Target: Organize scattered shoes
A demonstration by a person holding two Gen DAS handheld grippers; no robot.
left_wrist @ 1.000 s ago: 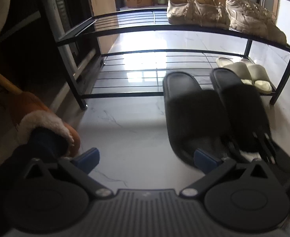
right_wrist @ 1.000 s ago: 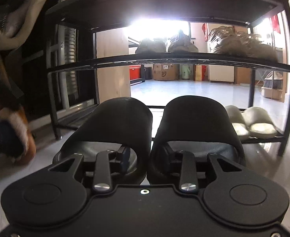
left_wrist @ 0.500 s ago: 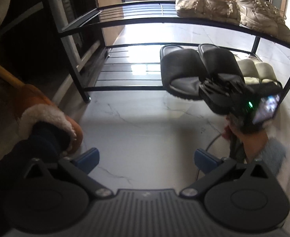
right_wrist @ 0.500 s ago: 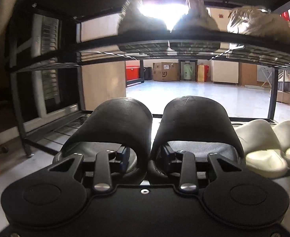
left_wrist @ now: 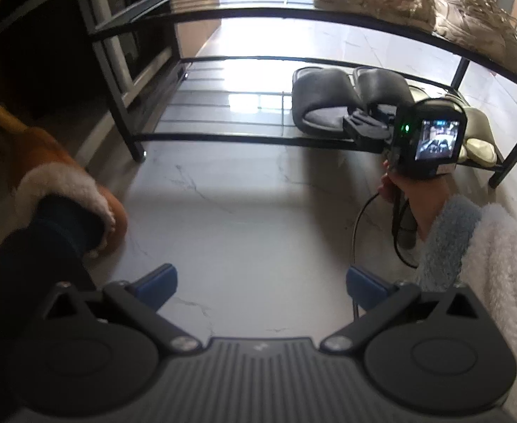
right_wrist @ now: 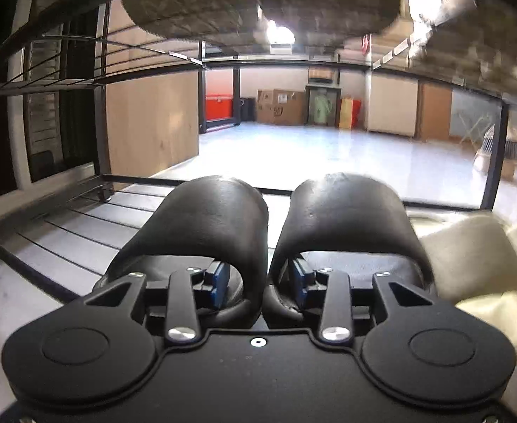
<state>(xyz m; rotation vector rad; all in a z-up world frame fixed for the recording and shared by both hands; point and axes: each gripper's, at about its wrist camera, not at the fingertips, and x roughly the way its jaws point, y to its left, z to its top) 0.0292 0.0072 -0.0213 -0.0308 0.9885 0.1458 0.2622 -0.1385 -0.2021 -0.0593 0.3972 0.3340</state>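
The right claw point(right_wrist: 261, 278) is clamped on the inner walls of both black slippers point(right_wrist: 269, 232), pinching them together so the pair travels as one onto the rack's bottom shelf point(left_wrist: 223, 120), just left of the cream slippers point(right_wrist: 469, 257). The left claw point(left_wrist: 261, 282) hangs open and empty over the floor point(left_wrist: 244, 211), nearer the viewer.

Slippers point(left_wrist: 343, 102) side by side on the rack's bottom shelf point(left_wrist: 223, 112), left of another pair point(left_wrist: 478, 134), sneakers point(left_wrist: 417, 7) above.
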